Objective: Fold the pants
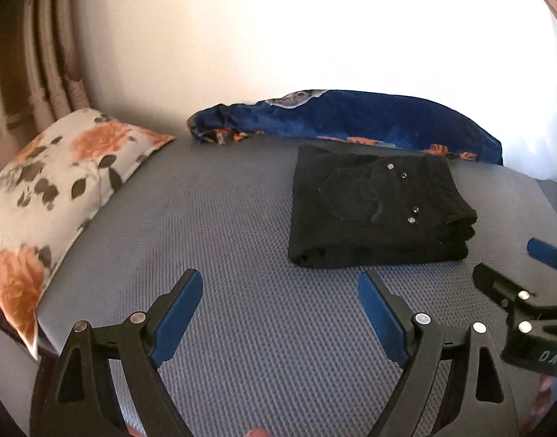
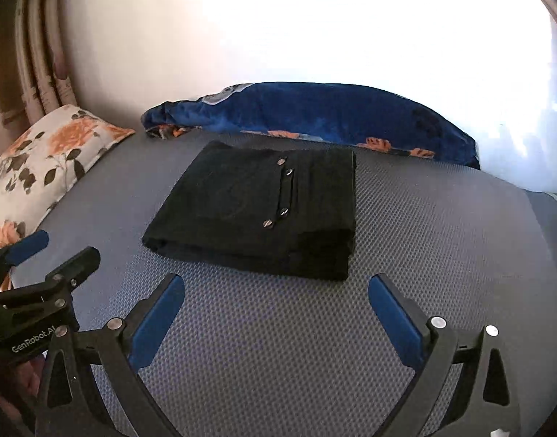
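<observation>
pants [image 2: 256,211]: black, folded into a compact stack on the grey bed cover [image 2: 278,346], near the blue blanket [image 2: 314,116] | left gripper [image 1: 280,284]: wide, empty | right gripper [image 2: 276,287]: wide, empty, short of the stack | step: fold looks complete; lift clear without snagging the edges

pants [image 2: 256,211] | black, metal studs on top | folded into a flat rectangular stack | lying on grey bed [image 2: 278,346]
</observation>
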A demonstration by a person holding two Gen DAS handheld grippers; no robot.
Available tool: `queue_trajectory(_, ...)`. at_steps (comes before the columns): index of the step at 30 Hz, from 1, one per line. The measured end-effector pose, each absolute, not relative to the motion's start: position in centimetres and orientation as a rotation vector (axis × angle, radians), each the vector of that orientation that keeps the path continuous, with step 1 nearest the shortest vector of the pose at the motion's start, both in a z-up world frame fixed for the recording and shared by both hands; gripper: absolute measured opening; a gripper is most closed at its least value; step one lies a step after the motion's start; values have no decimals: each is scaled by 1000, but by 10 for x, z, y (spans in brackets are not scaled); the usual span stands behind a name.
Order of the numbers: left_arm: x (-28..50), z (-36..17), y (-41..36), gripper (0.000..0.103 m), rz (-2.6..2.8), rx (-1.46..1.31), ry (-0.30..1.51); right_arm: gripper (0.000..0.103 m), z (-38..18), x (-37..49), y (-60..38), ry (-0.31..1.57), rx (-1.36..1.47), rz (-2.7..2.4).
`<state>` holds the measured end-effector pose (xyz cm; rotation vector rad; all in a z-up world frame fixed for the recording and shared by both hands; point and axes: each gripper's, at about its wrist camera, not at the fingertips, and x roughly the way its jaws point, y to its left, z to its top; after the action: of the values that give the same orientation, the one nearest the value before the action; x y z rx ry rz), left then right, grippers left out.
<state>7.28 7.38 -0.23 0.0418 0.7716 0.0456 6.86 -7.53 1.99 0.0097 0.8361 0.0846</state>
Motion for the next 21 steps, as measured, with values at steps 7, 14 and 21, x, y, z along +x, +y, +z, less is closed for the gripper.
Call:
queue_trajectory(7, 53, -2, 77, 87, 72, 43, 769, 100, 19, 47, -67, 834, -1, 80)
queue_trajectory(14, 43, -1, 77, 87, 52, 22, 760, 100, 18, 35, -61, 835, -10, 71)
queue_trajectory(21, 42, -3, 79, 87, 51, 10, 772, 100, 17, 33, -60, 847, 0, 68)
